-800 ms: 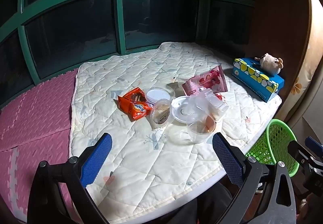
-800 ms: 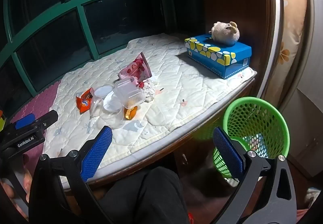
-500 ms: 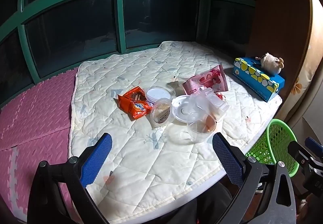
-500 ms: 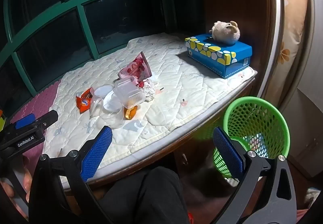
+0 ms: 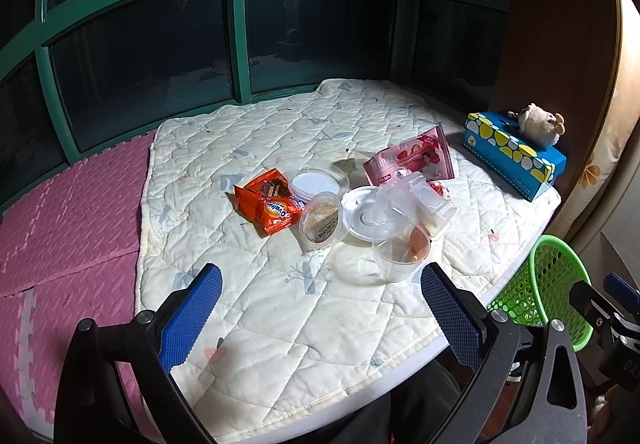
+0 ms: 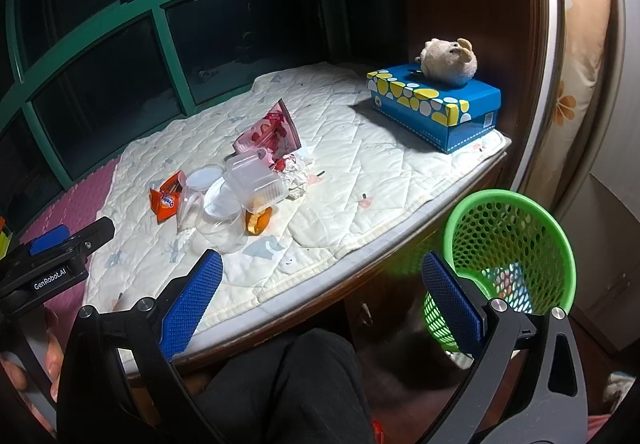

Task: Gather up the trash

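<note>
A heap of trash lies mid-quilt: an orange snack wrapper, a pink snack bag, a small lidded tub, white lids, a clear cup and a clear clamshell box. A green mesh basket stands on the floor right of the ledge. My left gripper is open above the quilt's near edge, short of the heap. My right gripper is open over the ledge edge, beside the basket. Nothing lies between either pair of fingers.
A blue tissue box with a plush toy on top sits at the quilt's far right. Pink foam mats lie left. Dark green-framed windows close the back. A person's dark-trousered leg is below.
</note>
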Demonstrator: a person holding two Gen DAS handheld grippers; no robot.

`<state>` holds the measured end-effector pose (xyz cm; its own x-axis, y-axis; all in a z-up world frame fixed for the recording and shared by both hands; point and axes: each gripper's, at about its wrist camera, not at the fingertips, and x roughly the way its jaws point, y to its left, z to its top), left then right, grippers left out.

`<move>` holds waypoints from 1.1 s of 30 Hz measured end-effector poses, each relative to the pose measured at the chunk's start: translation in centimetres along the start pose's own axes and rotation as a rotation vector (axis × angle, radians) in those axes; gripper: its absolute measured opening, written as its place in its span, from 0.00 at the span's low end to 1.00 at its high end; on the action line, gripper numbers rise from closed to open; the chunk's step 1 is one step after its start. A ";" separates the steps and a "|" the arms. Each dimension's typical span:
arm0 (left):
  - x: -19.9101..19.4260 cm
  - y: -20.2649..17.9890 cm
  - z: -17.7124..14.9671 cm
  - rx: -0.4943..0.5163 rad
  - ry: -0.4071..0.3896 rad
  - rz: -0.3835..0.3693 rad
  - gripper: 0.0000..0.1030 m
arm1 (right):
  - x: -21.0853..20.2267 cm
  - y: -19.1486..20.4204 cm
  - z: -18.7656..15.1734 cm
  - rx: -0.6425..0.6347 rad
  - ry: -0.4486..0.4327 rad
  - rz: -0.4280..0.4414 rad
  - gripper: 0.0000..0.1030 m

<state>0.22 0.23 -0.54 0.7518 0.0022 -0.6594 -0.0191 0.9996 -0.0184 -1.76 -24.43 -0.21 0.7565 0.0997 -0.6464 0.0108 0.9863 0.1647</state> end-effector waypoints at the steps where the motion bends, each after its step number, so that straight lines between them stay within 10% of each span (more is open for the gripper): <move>1: 0.0 0.0 0.0 -0.001 0.000 0.000 0.94 | 0.0 -0.1 -0.1 0.001 0.000 0.001 0.96; 33: 0.3 0.1 0.3 -0.013 0.009 0.003 0.94 | 0.4 0.1 -0.1 -0.004 0.008 -0.002 0.96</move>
<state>0.63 0.37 -0.56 0.7457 0.0044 -0.6663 -0.0295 0.9992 -0.0264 -1.49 -24.31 -0.51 0.7514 0.0983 -0.6525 0.0099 0.9871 0.1601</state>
